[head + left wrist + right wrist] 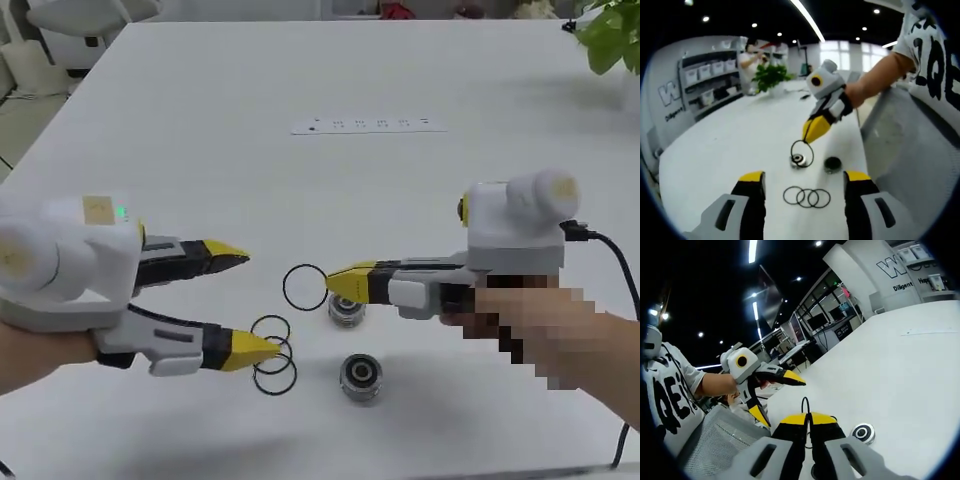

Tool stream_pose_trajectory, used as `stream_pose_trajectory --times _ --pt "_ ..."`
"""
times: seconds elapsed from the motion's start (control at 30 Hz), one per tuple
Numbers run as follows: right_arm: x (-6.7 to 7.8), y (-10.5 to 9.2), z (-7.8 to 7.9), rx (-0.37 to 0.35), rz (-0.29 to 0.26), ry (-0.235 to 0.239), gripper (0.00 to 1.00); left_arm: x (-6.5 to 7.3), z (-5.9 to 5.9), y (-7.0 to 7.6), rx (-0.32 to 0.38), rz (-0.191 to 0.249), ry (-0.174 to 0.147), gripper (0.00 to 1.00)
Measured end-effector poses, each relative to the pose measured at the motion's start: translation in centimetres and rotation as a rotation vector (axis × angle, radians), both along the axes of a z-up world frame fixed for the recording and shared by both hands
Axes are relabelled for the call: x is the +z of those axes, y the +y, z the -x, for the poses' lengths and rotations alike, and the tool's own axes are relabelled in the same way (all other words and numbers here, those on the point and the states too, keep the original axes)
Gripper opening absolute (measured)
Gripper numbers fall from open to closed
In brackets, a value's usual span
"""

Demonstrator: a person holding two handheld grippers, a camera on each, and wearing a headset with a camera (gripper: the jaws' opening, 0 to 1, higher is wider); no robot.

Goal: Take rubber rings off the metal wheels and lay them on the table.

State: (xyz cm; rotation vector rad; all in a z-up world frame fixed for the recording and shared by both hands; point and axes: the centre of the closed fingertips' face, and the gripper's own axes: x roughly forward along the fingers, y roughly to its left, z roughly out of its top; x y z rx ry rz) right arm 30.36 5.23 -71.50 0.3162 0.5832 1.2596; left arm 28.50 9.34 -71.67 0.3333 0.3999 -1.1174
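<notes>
My right gripper [335, 279] is shut on a thin black rubber ring [305, 287], which it holds just above a metal wheel [346, 311]. A second wheel [361, 376] lies nearer the front edge. Three black rings [272, 352] lie overlapping on the white table [300, 180]. My left gripper [255, 303] is open, with its lower fingertip over those rings. In the left gripper view the three rings [806, 197] lie between my open jaws, and beyond them the right gripper [814, 132] holds its ring [802, 152] over the wheels [799, 160]. The right gripper view shows the held ring [805, 407] edge-on.
A strip of printed paper [368, 125] lies further back on the table. A potted plant [612, 35] stands at the far right corner. A black cable [612, 258] trails from the right gripper. Chairs stand beyond the far left corner.
</notes>
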Motion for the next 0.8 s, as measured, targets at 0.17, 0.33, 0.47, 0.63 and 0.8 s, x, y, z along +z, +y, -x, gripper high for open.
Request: stream_pose_trajectory --times 0.17,0.33,0.47,0.63,0.8 --pt "-0.1 0.7 1.1 0.036 0.007 0.009 0.0 -0.2 0.6 0.9 0.013 -0.005 0.006 0.67" --pt "-0.8 1.2 2.1 0.067 0.024 0.02 0.0 -0.3 1.1 1.9 0.027 -0.01 0.012 0.68" --pt "-1.6 1.5 2.7 0.095 0.044 0.03 0.0 -0.4 1.5 2.6 0.04 -0.018 0.01 0.69" --pt "-2.7 1.9 3.8 0.125 0.072 0.04 0.0 -0.8 2.0 3.2 0.051 -0.022 0.018 0.69" --pt "-3.7 2.1 4.2 0.139 0.095 0.058 0.0 -1.0 2.3 3.6 0.059 -0.026 0.02 0.69"
